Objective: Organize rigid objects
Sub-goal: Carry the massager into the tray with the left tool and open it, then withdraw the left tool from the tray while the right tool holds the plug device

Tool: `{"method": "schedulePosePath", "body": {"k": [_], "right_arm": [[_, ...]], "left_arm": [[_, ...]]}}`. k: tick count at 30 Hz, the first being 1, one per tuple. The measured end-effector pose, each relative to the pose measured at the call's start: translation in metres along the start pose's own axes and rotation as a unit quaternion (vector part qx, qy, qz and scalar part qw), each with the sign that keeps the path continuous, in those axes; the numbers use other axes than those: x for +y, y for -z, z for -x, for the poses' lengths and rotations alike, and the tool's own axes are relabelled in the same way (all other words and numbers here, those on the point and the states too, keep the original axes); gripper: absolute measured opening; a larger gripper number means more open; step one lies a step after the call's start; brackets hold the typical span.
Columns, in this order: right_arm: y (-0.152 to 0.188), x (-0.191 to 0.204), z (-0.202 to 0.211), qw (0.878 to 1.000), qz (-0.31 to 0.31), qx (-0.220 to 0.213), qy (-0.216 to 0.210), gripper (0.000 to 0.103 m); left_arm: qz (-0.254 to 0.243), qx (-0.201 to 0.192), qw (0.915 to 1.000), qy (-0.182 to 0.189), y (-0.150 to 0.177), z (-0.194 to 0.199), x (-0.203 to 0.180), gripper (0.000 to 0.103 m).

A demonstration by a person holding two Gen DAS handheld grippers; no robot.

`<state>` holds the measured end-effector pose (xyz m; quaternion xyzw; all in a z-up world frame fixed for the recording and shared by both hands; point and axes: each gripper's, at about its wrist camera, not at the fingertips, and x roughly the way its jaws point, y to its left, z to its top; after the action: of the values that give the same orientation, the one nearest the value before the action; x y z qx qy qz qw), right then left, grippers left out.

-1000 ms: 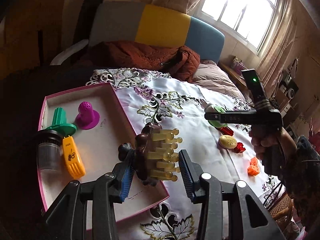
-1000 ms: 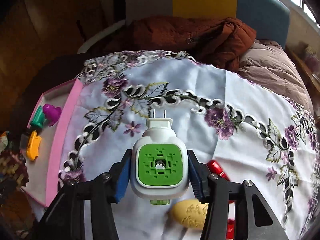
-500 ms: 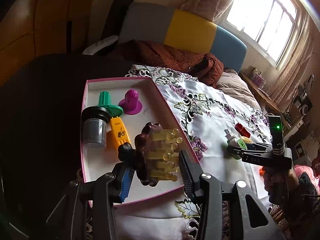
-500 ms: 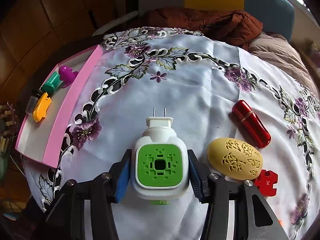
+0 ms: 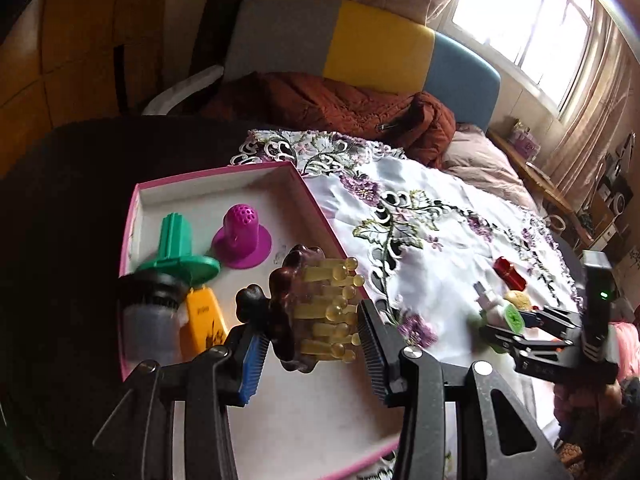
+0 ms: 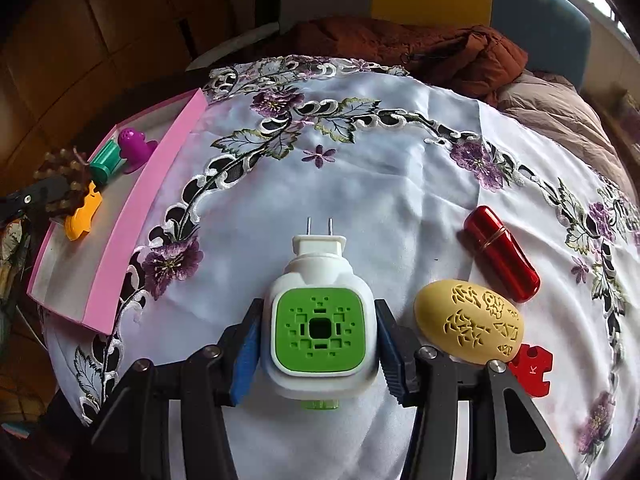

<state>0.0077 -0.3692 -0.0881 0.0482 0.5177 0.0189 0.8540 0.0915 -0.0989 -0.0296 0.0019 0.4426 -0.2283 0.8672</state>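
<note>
My left gripper (image 5: 310,344) is shut on a dark brown massage brush (image 5: 308,312) with yellow prongs, held over the near part of the pink-rimmed box (image 5: 208,172). The box holds a green plastic piece (image 5: 176,248), a purple cap (image 5: 242,236), an orange tool (image 5: 202,320) and a dark-lidded jar (image 5: 150,320). My right gripper (image 6: 318,344) is shut on a white and green plug-in device (image 6: 320,320), just above the white embroidered cloth (image 6: 380,184). The box also shows in the right wrist view (image 6: 132,204), to the left.
On the cloth right of the plug-in lie a yellow carved oval (image 6: 470,322), a red cylinder (image 6: 500,252) and a red puzzle piece (image 6: 532,368). A brown jacket (image 6: 420,52) lies at the far edge. The table drops off left of the box.
My right gripper has drawn slightly back and down with the plug-in device. My left gripper has kept the brush over the box, moving in closer to it.
</note>
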Motion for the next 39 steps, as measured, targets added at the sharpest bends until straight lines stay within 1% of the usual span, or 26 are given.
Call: {"method": "schedulePosePath", "body": {"k": [3, 6, 8, 9, 12, 16, 18, 20, 23, 28, 35, 39], "right_arm": [[-0.001, -0.001, 0.000, 1.000, -0.002, -0.001, -0.002, 0.053], [-0.001, -0.001, -0.001, 1.000, -0.001, -0.001, -0.002, 0.053], [-0.001, -0.002, -0.001, 1.000, -0.001, -0.002, -0.002, 0.053], [-0.002, -0.002, -0.001, 1.000, -0.001, -0.002, -0.002, 0.053], [-0.002, -0.002, -0.002, 1.000, -0.001, -0.002, -0.002, 0.053], [-0.002, -0.002, -0.002, 1.000, 0.000, -0.002, -0.001, 0.053], [-0.002, -0.002, -0.002, 1.000, 0.001, -0.002, -0.001, 0.053], [-0.002, -0.002, -0.002, 1.000, 0.000, -0.003, -0.001, 0.053], [-0.002, -0.002, -0.002, 1.000, 0.000, -0.003, 0.000, 0.053], [-0.002, -0.001, -0.002, 1.000, 0.000, -0.003, 0.001, 0.053], [-0.002, 0.001, -0.002, 1.000, 0.007, -0.006, 0.008, 0.053], [-0.001, 0.001, -0.002, 1.000, 0.009, -0.008, 0.010, 0.053]], "left_arm": [[-0.009, 0.012, 0.9998, -0.011, -0.011, -0.024, 0.000, 0.043], [-0.002, 0.034, 0.9992, -0.021, -0.020, -0.052, 0.006, 0.043], [0.005, 0.038, 0.9988, -0.030, -0.026, -0.067, 0.011, 0.043], [0.003, 0.032, 0.9990, -0.030, -0.029, -0.070, 0.011, 0.040], [-0.011, 0.026, 0.9988, -0.040, -0.041, -0.076, 0.009, 0.041], [-0.011, 0.028, 0.9984, -0.048, -0.050, -0.080, 0.008, 0.041], [-0.012, 0.022, 0.9978, -0.062, -0.051, -0.078, 0.009, 0.046], [-0.004, 0.022, 0.9978, -0.062, -0.052, -0.073, 0.012, 0.052], [0.005, 0.011, 0.9980, -0.061, -0.050, -0.060, 0.015, 0.061], [0.001, -0.007, 0.9972, -0.075, -0.041, -0.033, 0.010, 0.061], [-0.001, -0.024, 0.9958, -0.089, -0.009, 0.009, -0.004, 0.061], [0.015, -0.028, 0.9952, -0.092, 0.008, 0.027, -0.004, 0.061]]}}
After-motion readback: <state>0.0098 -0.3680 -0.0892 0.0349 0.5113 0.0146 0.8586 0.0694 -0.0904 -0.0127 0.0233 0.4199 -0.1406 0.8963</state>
